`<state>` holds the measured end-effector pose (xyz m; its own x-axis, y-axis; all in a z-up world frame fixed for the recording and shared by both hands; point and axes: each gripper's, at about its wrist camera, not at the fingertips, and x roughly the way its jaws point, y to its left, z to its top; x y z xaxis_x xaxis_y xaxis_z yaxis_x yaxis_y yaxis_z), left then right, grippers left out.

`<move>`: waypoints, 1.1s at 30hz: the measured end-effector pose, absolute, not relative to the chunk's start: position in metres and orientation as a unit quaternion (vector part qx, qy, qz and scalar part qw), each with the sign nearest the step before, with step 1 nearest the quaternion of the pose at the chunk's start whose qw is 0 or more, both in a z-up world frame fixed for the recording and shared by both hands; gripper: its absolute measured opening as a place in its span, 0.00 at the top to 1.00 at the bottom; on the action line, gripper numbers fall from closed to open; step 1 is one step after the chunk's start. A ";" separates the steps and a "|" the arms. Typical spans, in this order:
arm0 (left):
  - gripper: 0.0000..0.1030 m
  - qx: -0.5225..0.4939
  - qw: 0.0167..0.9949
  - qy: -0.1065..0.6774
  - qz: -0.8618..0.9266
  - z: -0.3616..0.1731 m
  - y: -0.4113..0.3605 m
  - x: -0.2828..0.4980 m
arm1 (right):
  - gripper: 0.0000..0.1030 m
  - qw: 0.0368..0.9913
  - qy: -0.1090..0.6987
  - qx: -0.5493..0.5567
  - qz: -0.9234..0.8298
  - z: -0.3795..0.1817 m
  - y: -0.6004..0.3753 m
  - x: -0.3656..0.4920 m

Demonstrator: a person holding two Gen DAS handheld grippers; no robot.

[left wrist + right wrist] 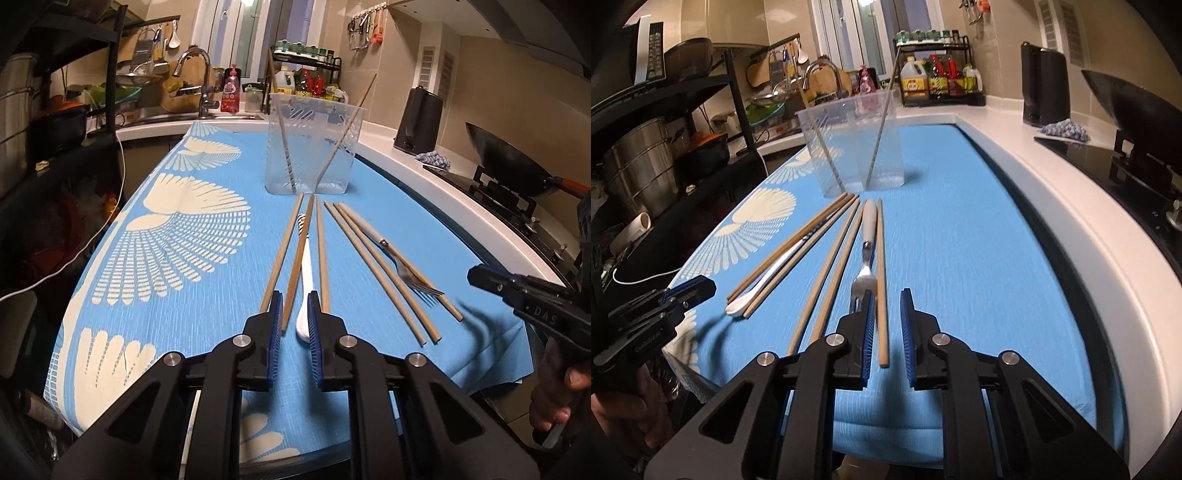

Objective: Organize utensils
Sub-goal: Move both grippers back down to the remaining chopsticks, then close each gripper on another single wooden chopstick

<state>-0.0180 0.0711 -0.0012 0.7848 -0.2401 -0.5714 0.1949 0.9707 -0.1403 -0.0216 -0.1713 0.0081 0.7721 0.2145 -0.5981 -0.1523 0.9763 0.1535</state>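
Several wooden chopsticks, a white spoon (306, 280) and a white-handled fork (406, 273) lie on the blue patterned cloth (184, 240). Behind them stands a clear plastic container (310, 147) with two chopsticks leaning inside. My left gripper (295, 295) hangs low over the cloth, open, with the spoon's bowl and one chopstick end (284, 325) between its pads, a gap showing. My right gripper (888, 295) is open astride the near end of the rightmost chopstick (882, 332), beside the fork (864, 280). Each gripper also shows at the other view's edge.
A black kettle (419, 122) and a wok (517, 166) on the stove stand along the white counter to the right. The sink with its faucet (199, 74) and a bottle rack (310, 81) are at the back. A black shelf (665, 110) with pots stands at the left.
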 end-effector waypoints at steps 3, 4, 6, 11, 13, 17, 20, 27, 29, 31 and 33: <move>0.90 -0.040 0.943 0.312 -0.109 -0.005 0.077 -0.015 | 0.85 0.937 0.332 0.043 0.102 0.000 -0.167 -0.022; 0.91 -0.042 0.943 0.313 -0.106 -0.006 0.080 -0.013 | 0.85 0.936 0.335 0.041 0.103 -0.002 -0.165 -0.022; 0.91 -0.046 0.942 0.317 -0.101 -0.009 0.084 -0.010 | 0.85 0.934 0.340 0.038 0.103 -0.006 -0.163 -0.021; 0.91 -0.052 0.938 0.327 -0.103 -0.016 0.084 0.000 | 0.85 0.930 0.353 0.037 0.100 -0.016 -0.160 -0.015; 0.91 -0.050 0.937 0.331 -0.104 -0.018 0.081 0.004 | 0.85 0.928 0.356 0.036 0.101 -0.019 -0.159 -0.014; 0.91 -0.051 0.935 0.336 -0.097 -0.024 0.081 0.009 | 0.85 0.929 0.354 0.026 0.105 -0.021 -0.158 -0.014; 0.90 -0.052 0.933 0.343 -0.095 -0.028 0.080 0.013 | 0.85 0.929 0.353 0.025 0.105 -0.020 -0.158 -0.014; 0.90 -0.036 0.934 0.341 -0.098 -0.028 0.070 0.013 | 0.86 0.930 0.352 0.021 0.104 -0.021 -0.157 -0.013; 0.90 -0.035 0.935 0.340 -0.098 -0.028 0.069 0.013 | 0.87 0.930 0.353 0.026 0.104 -0.021 -0.159 -0.013; 0.90 -0.028 0.936 0.338 -0.096 -0.028 0.067 0.013 | 0.88 0.930 0.353 0.027 0.103 -0.021 -0.160 -0.013; 0.90 -0.024 0.936 0.337 -0.097 -0.028 0.066 0.013 | 0.90 0.929 0.354 0.026 0.101 -0.021 -0.161 -0.014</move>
<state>0.0127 0.0658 -0.0280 0.7538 -0.1971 -0.6268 0.1653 0.9802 -0.1094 -0.0135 -0.1615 -0.0207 0.7292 0.2068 -0.6523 -0.1700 0.9781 0.1200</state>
